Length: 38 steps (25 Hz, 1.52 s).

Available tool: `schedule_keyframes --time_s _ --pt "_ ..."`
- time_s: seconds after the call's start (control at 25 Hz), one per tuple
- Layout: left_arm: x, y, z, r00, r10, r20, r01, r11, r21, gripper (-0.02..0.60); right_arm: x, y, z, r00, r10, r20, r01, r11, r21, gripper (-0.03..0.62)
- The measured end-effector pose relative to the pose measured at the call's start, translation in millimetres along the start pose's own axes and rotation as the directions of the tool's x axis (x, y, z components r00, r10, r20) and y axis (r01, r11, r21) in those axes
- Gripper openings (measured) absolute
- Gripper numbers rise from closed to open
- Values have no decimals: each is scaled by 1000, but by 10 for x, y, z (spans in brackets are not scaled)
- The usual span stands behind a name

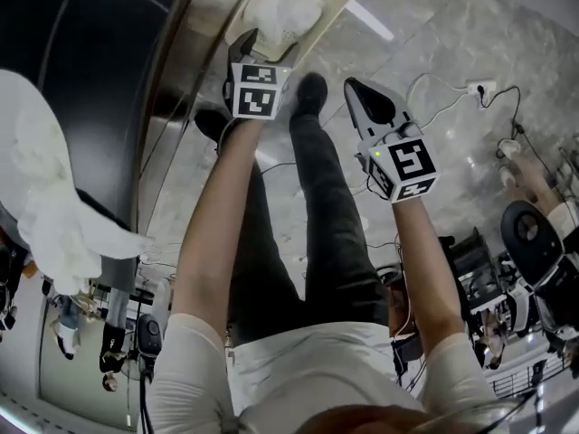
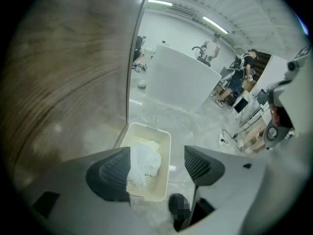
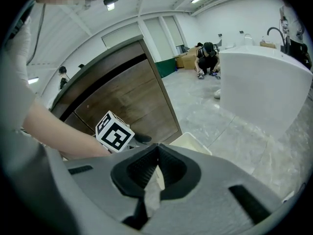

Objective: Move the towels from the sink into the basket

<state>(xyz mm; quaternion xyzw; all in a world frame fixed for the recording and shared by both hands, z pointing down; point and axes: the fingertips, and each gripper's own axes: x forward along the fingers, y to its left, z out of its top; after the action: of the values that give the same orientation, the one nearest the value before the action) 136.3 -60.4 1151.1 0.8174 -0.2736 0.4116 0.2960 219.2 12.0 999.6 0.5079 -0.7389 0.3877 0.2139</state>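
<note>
Cream basket (image 2: 146, 129), long axis along the wooden cabinet (image 2: 63, 82), holds a bunched towel (image 2: 146, 161); left gripper (image 2: 157, 156) jaws apart above, right gripper (image 3: 157, 151) closed, empty.

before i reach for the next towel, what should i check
1. Towel in basket: ok, it lies inside.
2. Left gripper open, pads bare: ok.
3. Right gripper empty: cannot tell; it is shut, with a pale sliver behind its tips.
4. Other towel left to fetch: ok, at the head view's left.
5. Upright basket: ok.
</note>
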Motion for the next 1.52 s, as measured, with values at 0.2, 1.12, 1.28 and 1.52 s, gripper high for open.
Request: schedule_keyframes --time_s 0.2,1.12,1.28,1.52 --pt "-601 -259 361 999 -30 43 30 999 -13 333 -339 172 459 999 2 38 0 999 -37 0" --pt "-5082 -938 2141 953 -3 302 45 990 -131 52 -2828 2357 2900 981 58 184 -12 970 -242 0" --pt "-5998 -1025 2162 924 23 383 14 996 -92 35 -3322 2974 3232 961 115 252 -46 964 -263 0" --pt "-7257 -788 2368 835 82 545 -60 997 -58 21 -3590 3750 3660 936 201 290 -72 913 -401 0"
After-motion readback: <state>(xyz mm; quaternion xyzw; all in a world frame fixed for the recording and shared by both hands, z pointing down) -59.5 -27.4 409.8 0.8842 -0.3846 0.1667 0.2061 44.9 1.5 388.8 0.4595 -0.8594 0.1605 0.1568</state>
